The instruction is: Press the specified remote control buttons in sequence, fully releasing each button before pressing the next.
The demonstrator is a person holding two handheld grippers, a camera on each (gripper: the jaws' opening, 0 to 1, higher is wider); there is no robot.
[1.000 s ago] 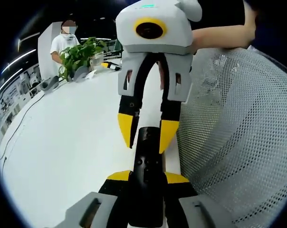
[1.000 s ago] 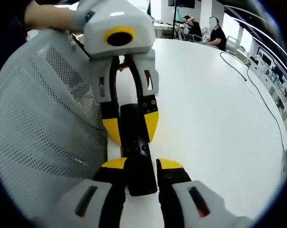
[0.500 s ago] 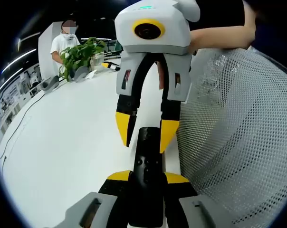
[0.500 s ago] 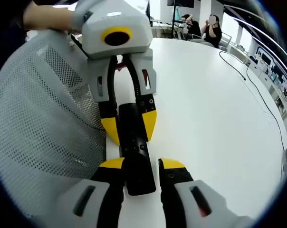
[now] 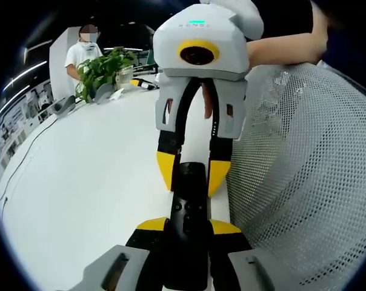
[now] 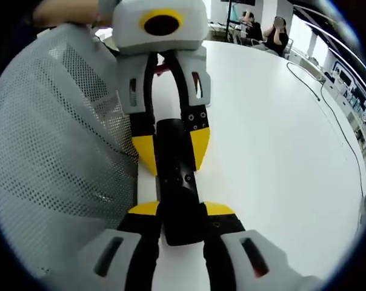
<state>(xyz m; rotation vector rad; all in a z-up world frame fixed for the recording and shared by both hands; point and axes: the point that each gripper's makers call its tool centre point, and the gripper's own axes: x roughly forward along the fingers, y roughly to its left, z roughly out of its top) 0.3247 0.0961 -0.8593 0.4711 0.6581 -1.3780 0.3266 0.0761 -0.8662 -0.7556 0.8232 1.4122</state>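
Slim matte blk remote (image 5: pixel 188 224), mesh chair-back (image 5: pixel 304 182)

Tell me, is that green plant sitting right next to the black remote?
No. The green plant stands far off across the white table, while the remote lies close by between the yellow jaws.

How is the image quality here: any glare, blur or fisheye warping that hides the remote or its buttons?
Left gripper view: the remote is sharp, its buttons faint on dark plastic; the white table is bright but not blown out; the mesh chair back bulges with fisheye curvature. Right gripper view: the remote is sharp, the table edge bends strongly, and the distant background is soft.
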